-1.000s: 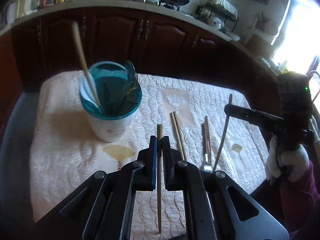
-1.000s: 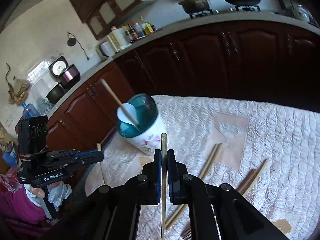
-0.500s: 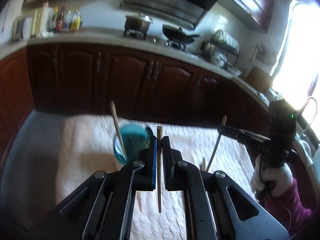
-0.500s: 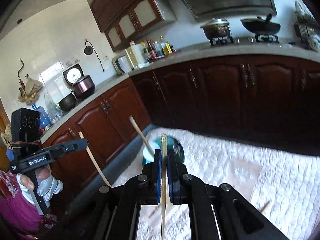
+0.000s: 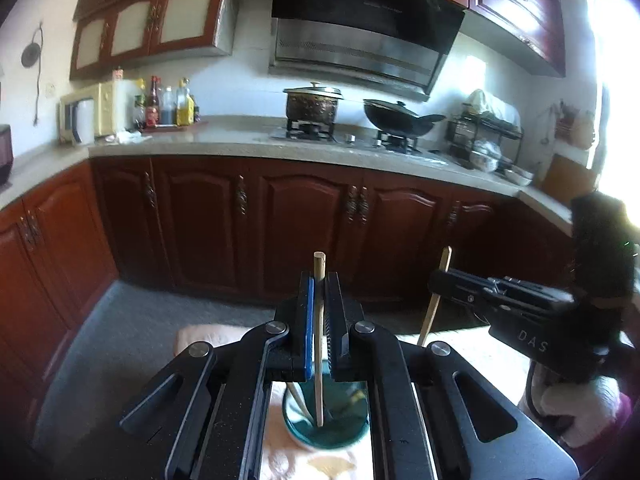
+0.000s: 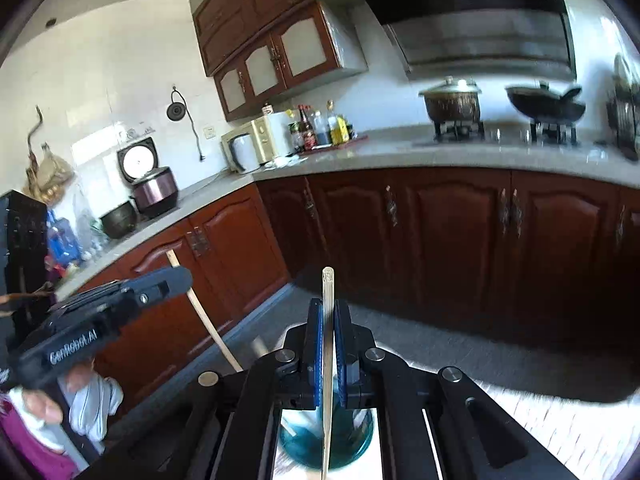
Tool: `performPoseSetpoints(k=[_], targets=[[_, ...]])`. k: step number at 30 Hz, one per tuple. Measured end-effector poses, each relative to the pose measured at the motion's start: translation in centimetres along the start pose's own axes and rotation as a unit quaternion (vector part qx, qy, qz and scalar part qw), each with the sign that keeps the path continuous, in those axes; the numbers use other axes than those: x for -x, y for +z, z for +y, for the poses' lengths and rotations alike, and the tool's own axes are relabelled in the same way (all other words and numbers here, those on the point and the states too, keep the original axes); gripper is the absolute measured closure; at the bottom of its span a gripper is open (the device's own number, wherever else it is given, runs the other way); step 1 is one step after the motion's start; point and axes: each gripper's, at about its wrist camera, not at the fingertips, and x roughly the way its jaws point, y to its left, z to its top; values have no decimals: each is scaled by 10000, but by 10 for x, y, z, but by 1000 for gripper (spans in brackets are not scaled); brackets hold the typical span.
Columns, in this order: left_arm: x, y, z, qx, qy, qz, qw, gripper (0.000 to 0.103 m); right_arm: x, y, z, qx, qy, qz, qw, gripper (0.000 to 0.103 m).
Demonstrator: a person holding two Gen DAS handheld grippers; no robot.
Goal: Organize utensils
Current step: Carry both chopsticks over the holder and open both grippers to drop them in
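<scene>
Above the teal cup point(image 5: 325, 420), the left gripper point(image 5: 319, 312) has its fingers pinched tight on an upright wooden chopstick point(image 5: 318, 344), its tip inside the cup; the right gripper point(image 6: 328, 344) likewise clamps a pale chopstick point(image 6: 327, 360) over the cup.

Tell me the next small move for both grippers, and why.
Probably lower both, then open. The left gripper is shut on a chopstick whose lower end hangs over the teal cup; the right gripper pinches its own chopstick above that cup too.
</scene>
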Motion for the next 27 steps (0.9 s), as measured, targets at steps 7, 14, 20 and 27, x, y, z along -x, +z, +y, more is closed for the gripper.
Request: performPoseSetpoints(k=[7,14,20,27], targets=[[-43,-21,2,-12,278,59,9996,99,-40,1,3,206,-300,-124,9993,98],[-68,-46,-2,-10,276,415,9988,99,-80,-26,1,255,-222,512,9981,98],[-83,-60,-4,27,280,667,9974,99,-101,-46,-15,14,-172,958,9952,98],[-84,-68,3,268,266,852,9956,99,-90,-46,-33,-479,14,995,9939,85]])
